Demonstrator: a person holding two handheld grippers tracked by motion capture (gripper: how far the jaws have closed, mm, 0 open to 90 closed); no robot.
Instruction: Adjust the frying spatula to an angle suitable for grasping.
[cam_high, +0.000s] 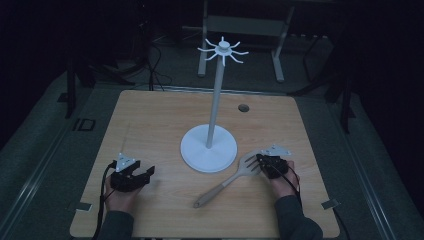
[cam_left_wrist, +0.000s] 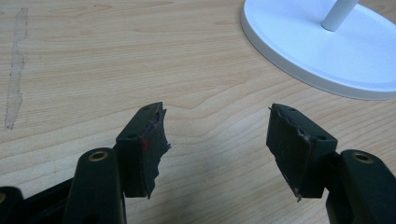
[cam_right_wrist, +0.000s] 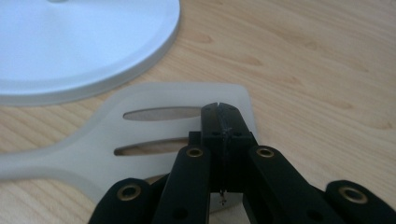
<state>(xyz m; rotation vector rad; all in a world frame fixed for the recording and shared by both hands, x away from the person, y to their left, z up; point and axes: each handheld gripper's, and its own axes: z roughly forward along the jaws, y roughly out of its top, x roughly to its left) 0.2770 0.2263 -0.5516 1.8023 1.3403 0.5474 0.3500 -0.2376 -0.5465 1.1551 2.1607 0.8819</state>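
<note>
Right gripper (cam_right_wrist: 219, 109) is closed above the pale slotted plastic spatula (cam_right_wrist: 140, 135), gripping nothing; left gripper (cam_left_wrist: 217, 135) stands open over the wooden surface (cam_left_wrist: 93, 60).

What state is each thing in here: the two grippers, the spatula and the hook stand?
Left gripper: open, nothing between its jaws, over bare table.
Right gripper: shut, jaws pressed together over the spatula's slotted blade; whether they touch it cannot be told.
Spatula: lying flat on the table, blade beside the stand's base.
Hook stand: upright, hooks at the top bare.
</note>
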